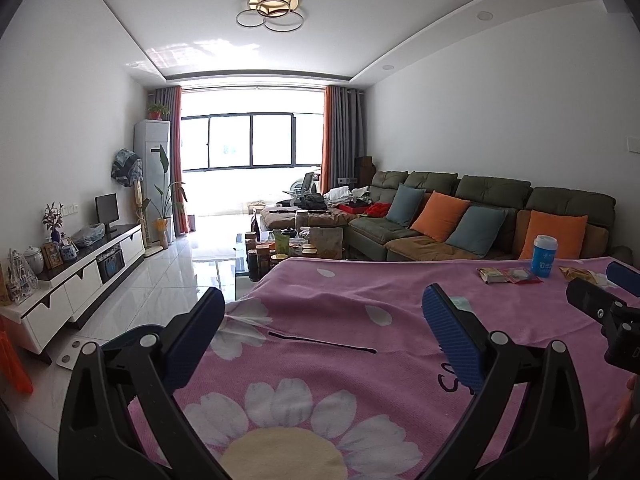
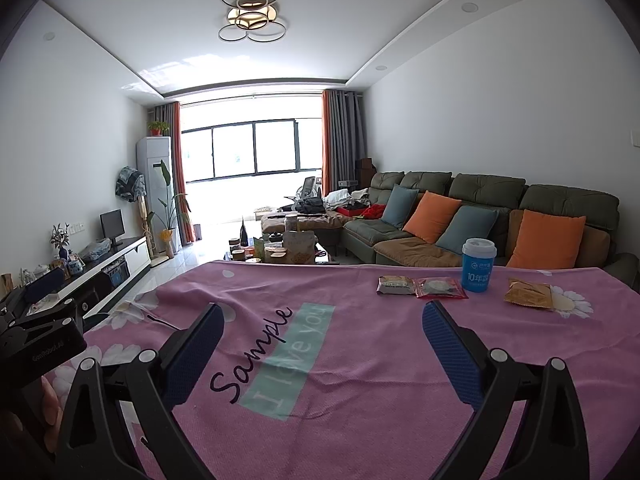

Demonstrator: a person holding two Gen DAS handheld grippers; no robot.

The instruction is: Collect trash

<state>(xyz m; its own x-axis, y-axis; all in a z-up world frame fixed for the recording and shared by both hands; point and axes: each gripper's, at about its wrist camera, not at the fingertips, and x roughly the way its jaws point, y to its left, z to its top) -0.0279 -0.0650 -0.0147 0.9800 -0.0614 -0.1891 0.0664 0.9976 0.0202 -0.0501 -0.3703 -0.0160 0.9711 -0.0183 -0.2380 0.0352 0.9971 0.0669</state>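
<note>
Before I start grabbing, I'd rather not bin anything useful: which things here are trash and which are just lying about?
Trash: brown wrapper, red wrapper, blue cup, orange wrapper.

Just there: pink blanket, sofa cushions, coffee table clutter.

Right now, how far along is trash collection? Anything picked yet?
Nothing looks collected. Both the left gripper and right gripper are open and empty above the pink cloth. Still left at the far side: the blue cup, a brown wrapper, a red-edged packet and an orange-brown wrapper. No bin is in view.
</note>
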